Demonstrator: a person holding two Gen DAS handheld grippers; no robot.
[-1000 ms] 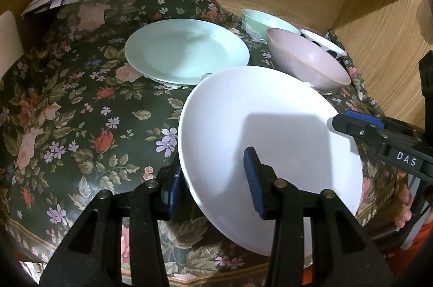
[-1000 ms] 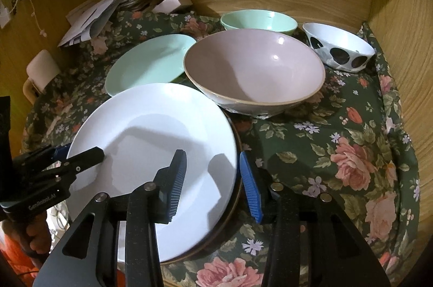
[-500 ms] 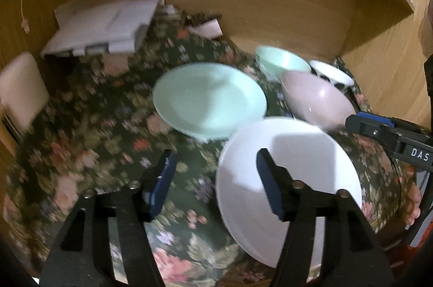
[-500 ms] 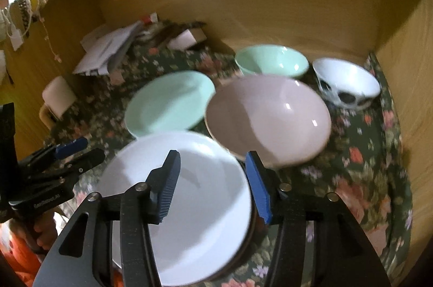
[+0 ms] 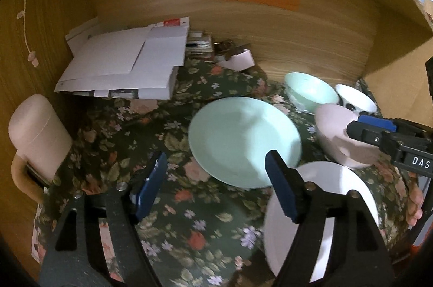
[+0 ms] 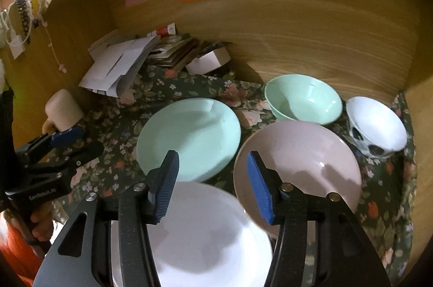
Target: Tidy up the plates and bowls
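Note:
A white plate [image 6: 211,232] lies at the front of the flowered cloth, with nothing gripping it. Beyond it a mint plate [image 6: 189,140] lies flat, and a pink bowl [image 6: 303,159] sits to its right. A mint bowl [image 6: 303,97] and a white bowl with dark spots [image 6: 376,124] stand at the back right. My left gripper [image 5: 216,159] hovers above the cloth left of the white plate [image 5: 324,205]; its jaws are opening and hold nothing. My right gripper [image 6: 212,154] hangs open and empty above the white plate's far rim.
Loose white papers [image 5: 121,65] and a small box [image 5: 238,61] are piled at the back left. A pale pink mug [image 5: 38,135] stands at the left edge. Wooden walls [image 6: 297,24] close in the back and both sides. A hand [image 5: 414,203] holds the right gripper's handle.
Both grippers have let go of the white plate and drawn back and up from it. Their jaws are wider, the left far more. The plate stays on the cloth.

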